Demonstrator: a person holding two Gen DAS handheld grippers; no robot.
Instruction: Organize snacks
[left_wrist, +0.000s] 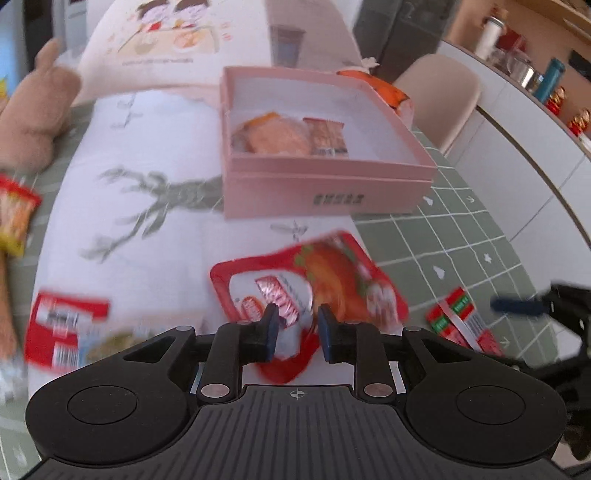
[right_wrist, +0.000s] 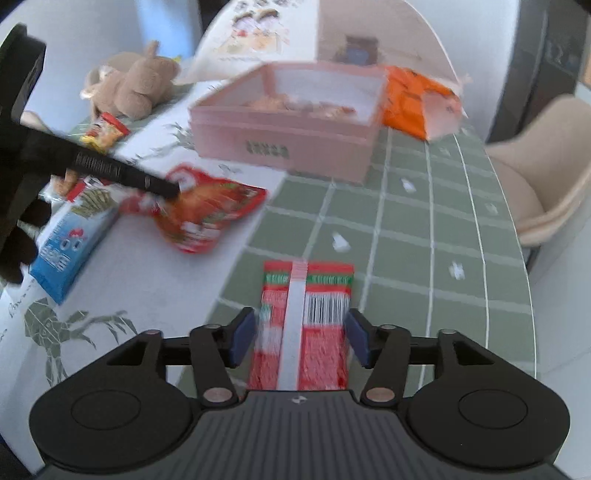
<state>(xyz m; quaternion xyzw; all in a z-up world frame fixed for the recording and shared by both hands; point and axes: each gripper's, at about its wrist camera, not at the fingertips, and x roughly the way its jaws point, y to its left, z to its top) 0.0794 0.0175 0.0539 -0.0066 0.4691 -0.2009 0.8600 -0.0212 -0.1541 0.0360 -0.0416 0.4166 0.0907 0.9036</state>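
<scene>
Snacks scattered across a table with a white deer-print cloth (left_wrist: 122, 221) over a green grid mat (right_wrist: 424, 236). Pink box (left_wrist: 325, 184) open at the centre, with an orange-tinted packet (left_wrist: 277, 136) and a small brown wrapper (left_wrist: 327, 137) against its left side. Large red chicken packet (left_wrist: 321, 280) lying on the cloth just in front of the box, its near end between the fingers of the left gripper (left_wrist: 297, 326), narrowly parted and not visibly closed on it. Red-and-green barcode packet (right_wrist: 306, 325) flat on the mat, framed by the right gripper (right_wrist: 301, 338), fingers wide apart on either side, contact unclear. Blue packet (right_wrist: 66, 243) and small red-and-yellow packet (right_wrist: 107, 133) to the left; orange bag (right_wrist: 410, 99) beside the box; plush toy (right_wrist: 133, 85) at the far left.
</scene>
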